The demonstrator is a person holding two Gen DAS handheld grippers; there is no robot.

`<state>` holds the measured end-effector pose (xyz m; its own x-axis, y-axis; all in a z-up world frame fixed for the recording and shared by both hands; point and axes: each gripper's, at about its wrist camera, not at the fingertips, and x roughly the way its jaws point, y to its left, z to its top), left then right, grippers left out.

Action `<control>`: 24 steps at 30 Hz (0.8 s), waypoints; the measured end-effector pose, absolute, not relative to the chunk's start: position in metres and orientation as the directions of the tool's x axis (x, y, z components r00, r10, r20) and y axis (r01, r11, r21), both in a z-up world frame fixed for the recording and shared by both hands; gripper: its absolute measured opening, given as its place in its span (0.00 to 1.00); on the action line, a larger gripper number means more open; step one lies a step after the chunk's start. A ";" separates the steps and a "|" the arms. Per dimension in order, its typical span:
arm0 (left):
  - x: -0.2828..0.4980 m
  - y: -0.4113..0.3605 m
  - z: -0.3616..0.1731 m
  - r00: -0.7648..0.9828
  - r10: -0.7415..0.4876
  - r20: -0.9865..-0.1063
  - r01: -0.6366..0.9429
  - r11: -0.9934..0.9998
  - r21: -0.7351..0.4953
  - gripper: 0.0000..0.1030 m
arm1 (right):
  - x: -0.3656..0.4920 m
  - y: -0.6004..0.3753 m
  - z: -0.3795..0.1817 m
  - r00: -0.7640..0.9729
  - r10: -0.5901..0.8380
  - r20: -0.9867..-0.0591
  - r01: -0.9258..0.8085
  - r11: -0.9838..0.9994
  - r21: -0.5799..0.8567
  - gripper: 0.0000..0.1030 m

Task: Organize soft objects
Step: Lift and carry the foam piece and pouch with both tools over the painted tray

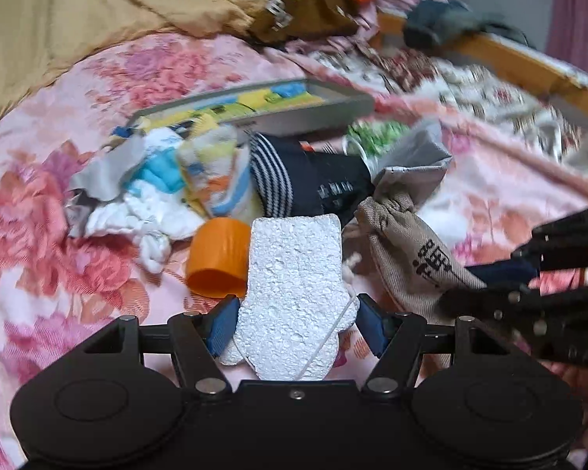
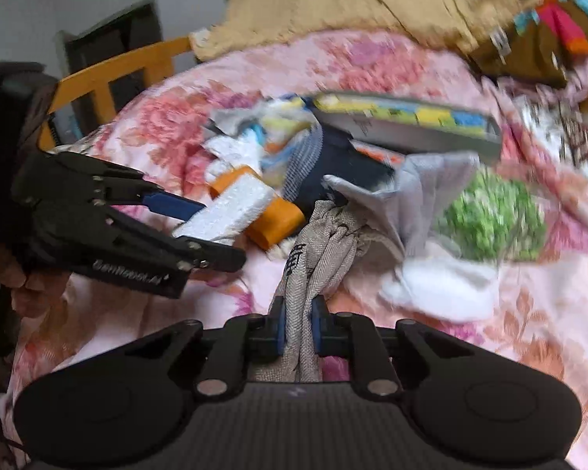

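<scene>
Left gripper [image 1: 294, 323] pinches white foam block [image 1: 294, 293], jaws pressed on its sides, block lifted over pink floral blanket [image 1: 58, 215]. Right gripper [image 2: 297, 327] clamps beige drawstring bag [image 2: 313, 258], jaws nearly together (cloth bunched between pads). Orange cup [image 1: 219, 256] lies just beside foam. Socks pile [image 1: 215, 180] mid-blanket, touching grey tray [image 1: 294, 111] toward blanket's far edge.
</scene>
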<state>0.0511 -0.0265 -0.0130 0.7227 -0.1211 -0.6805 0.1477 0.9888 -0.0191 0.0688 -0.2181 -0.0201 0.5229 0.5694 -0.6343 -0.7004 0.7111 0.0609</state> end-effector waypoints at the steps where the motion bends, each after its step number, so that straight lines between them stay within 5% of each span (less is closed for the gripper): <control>1: 0.049 -0.024 -0.010 0.733 -0.121 -0.670 0.138 0.990 -0.028 0.64 | 0.064 -0.218 -0.018 0.536 0.575 -0.618 -0.708 0.705 0.041 0.14; 10: 0.047 -0.004 0.022 0.782 -0.062 -0.621 0.081 0.997 0.003 0.64 | 0.054 -0.221 0.011 0.607 0.646 -0.462 -0.726 0.688 0.009 0.14; 24: 0.117 0.016 0.173 0.811 0.081 -0.580 0.011 0.988 0.154 0.65 | 0.140 -0.219 0.072 0.664 0.692 -0.282 -0.691 0.712 0.120 0.14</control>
<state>0.1173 0.0156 0.1727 0.8107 0.0815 -0.5797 0.0111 0.9879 0.1544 0.1403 -0.2188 0.0718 0.6641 0.6924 -0.2820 -0.6915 0.7123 0.1204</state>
